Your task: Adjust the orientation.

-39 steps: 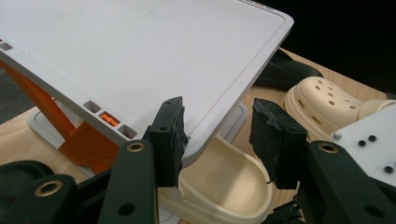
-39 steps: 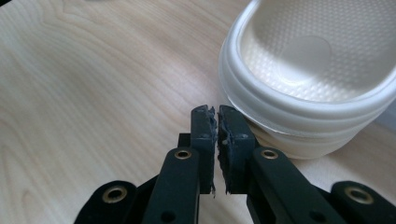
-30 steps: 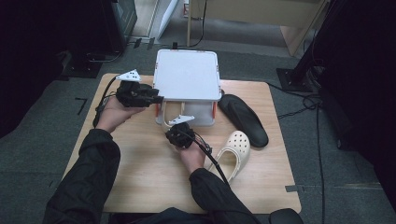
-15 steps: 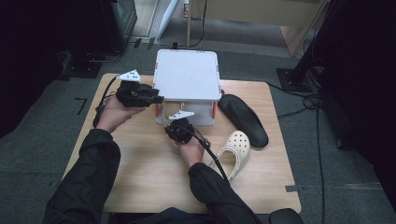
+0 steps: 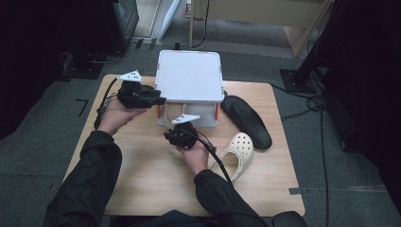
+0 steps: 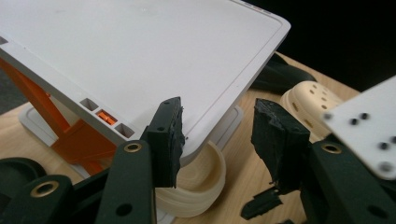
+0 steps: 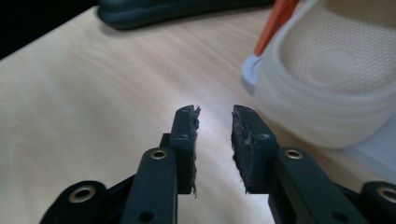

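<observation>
Two cream clogs, one white box [image 5: 190, 75] in the middle of the surface [image 5: 142, 179].

- First clog [image 7: 327, 93]: at the box's near edge, heel strap poking out from under the lid. How far in it sits I cannot tell.
- Second clog [image 5: 239, 151]: loose on the surface, right of the box and nearer the person, sole up or on its side; hard to say which.
- Dark shoe [image 5: 248, 120]: flat on the surface just right of the box, beyond the second clog.
- Left gripper [image 5: 158, 100]: at the box's left near corner. Jaws spread, with the lid's rounded corner between them. One pad lies against the lid's edge; the other stands off, with bare wood showing in the gap. Not a grip.
- Right gripper [image 7: 215, 114]: just in front of the box, beside the first clog's heel. Its jaws have just been opening and have nothing between them.
- Orange latch [image 6: 70, 135]: hangs under the lid on the left side.

My reading: the pair is being packed, and the first clog has been let go at the box's mouth.

To do it well:
- Back the right gripper straight off so a jaw does not catch the heel strap.
- Have the left gripper take a real pinch on the lid corner before any lifting.
- Nudge the protruding heel inside, or the lid will not seat.
- Take the second clog by its rim, not its rounded toe.
</observation>
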Demonstrator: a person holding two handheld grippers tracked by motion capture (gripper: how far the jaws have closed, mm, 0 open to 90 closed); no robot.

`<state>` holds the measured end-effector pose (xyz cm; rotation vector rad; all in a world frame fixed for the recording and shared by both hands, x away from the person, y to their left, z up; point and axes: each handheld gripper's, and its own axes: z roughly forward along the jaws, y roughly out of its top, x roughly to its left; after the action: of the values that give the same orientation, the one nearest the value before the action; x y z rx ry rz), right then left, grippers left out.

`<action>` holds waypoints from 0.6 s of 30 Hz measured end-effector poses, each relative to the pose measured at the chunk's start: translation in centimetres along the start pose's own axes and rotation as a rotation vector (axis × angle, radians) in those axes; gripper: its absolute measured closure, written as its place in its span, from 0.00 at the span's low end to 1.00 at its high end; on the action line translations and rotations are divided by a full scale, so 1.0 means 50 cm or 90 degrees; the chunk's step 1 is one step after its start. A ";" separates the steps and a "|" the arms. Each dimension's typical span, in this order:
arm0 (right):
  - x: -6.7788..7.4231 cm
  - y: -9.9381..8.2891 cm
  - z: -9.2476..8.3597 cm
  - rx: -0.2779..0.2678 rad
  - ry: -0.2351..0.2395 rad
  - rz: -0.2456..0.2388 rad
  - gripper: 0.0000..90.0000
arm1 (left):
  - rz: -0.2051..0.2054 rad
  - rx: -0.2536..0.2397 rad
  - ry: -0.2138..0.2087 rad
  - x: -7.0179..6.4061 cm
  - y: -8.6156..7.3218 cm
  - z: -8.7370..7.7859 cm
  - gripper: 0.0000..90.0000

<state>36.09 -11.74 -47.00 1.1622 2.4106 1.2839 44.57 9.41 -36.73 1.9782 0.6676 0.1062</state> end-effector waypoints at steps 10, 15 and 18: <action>0.007 -0.012 -0.102 -0.001 0.029 -0.014 0.66 | 0.009 0.008 0.013 -0.007 0.002 0.001 0.57; -0.004 -0.021 -0.138 -0.004 0.024 -0.019 0.64 | 0.010 0.009 0.014 -0.009 0.003 0.002 0.56; -0.010 -0.026 -0.160 -0.006 0.020 -0.018 0.63 | 0.009 0.008 0.012 -0.008 0.002 0.002 0.56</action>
<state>31.89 -17.55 -43.16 1.1089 2.4323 1.3133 44.30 9.10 -36.60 1.9961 0.6678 0.1304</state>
